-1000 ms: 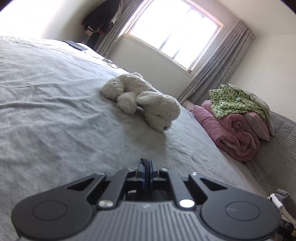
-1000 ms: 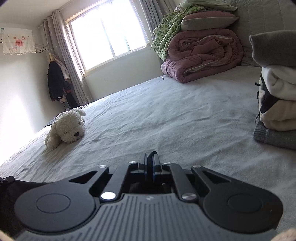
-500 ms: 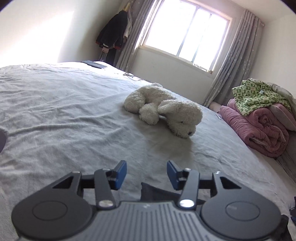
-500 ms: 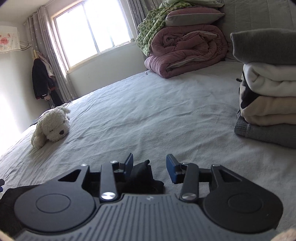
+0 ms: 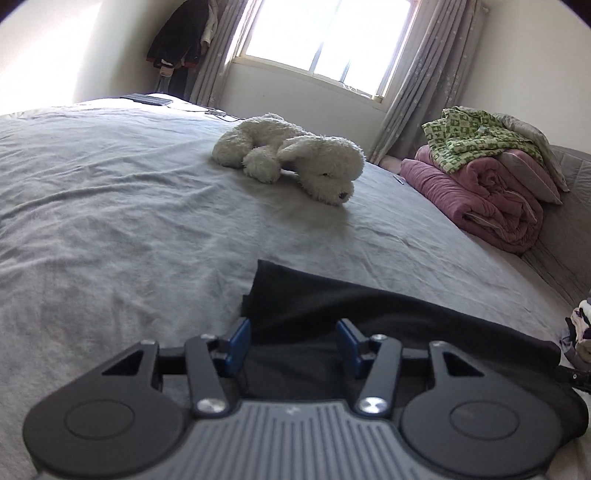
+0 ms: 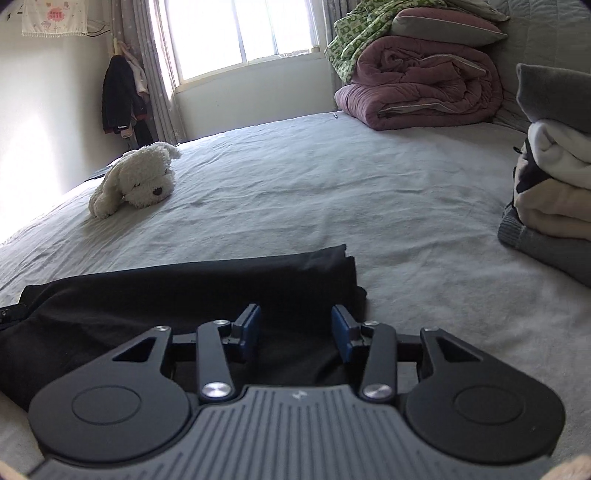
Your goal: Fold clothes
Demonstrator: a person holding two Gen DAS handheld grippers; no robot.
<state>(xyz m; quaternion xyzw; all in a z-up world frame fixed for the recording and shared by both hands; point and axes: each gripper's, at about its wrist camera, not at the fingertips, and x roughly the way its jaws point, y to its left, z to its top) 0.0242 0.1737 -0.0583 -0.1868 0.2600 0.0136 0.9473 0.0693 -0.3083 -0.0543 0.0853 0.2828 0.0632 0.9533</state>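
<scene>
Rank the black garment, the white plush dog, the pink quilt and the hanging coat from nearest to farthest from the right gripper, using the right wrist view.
1. Black garment: on the bed right under the open right gripper.
2. White plush dog: farther up the bed, to the left.
3. Pink quilt: rolled up at the far right.
4. Hanging coat: in the far left corner by the window.

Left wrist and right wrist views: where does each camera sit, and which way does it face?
Left wrist view: sits on the left gripper, facing across the bed toward the window; open jaws over the black garment.
Right wrist view: sits on the right gripper, also facing the window; open jaws over the black garment, folded stack to the right.
Shared: garment, plush dog, pink quilt.
</scene>
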